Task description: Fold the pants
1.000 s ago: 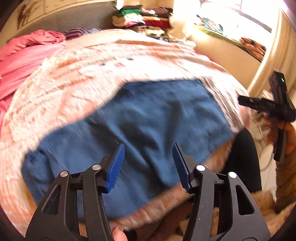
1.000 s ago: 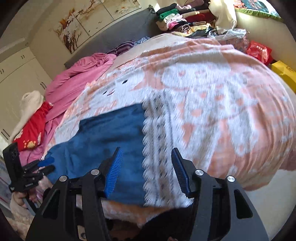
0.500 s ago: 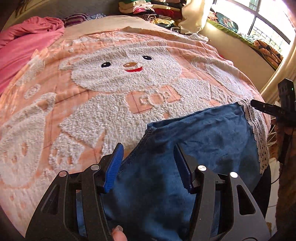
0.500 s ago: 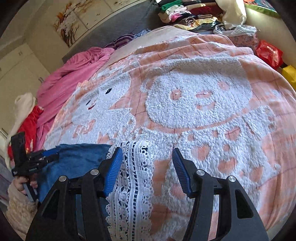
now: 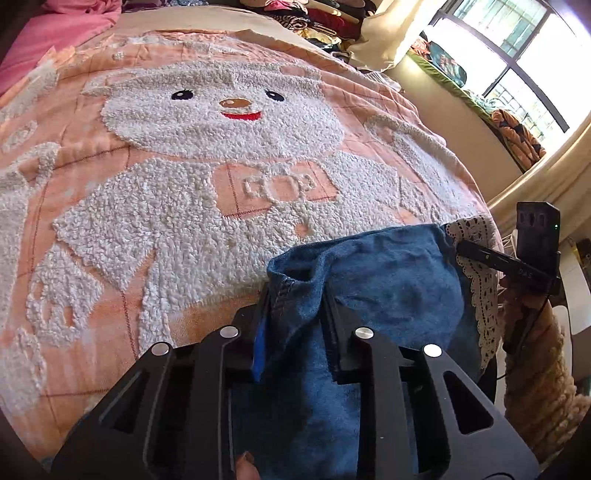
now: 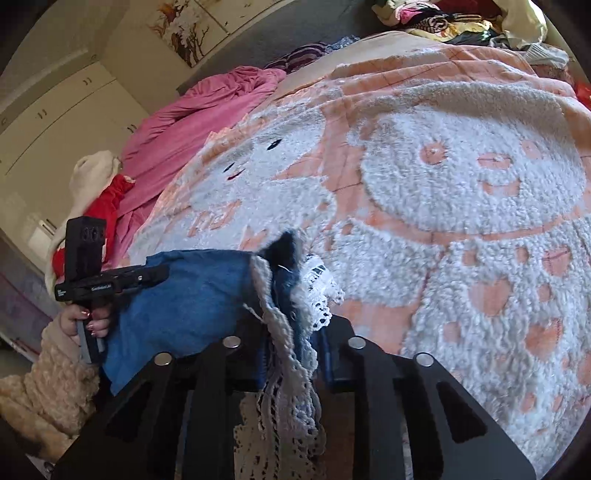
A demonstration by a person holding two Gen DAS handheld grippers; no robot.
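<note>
Pants [image 5: 388,280] in blue denim with a white lace hem [image 6: 284,354] lie bunched at the near edge of my peach teddy-bear blanket [image 5: 184,177]. My left gripper [image 5: 295,314] is clamped on a seamed denim edge at the left end of the bundle. My right gripper [image 6: 295,347] is pinched on the lace-trimmed end at the right. Far off to the left, a pink duvet [image 6: 199,114] is heaped by the headboard.

bear blanket [image 5: 207,155] — pink duvet [image 6: 192,118], clothes pile [image 5: 317,18]
</note>
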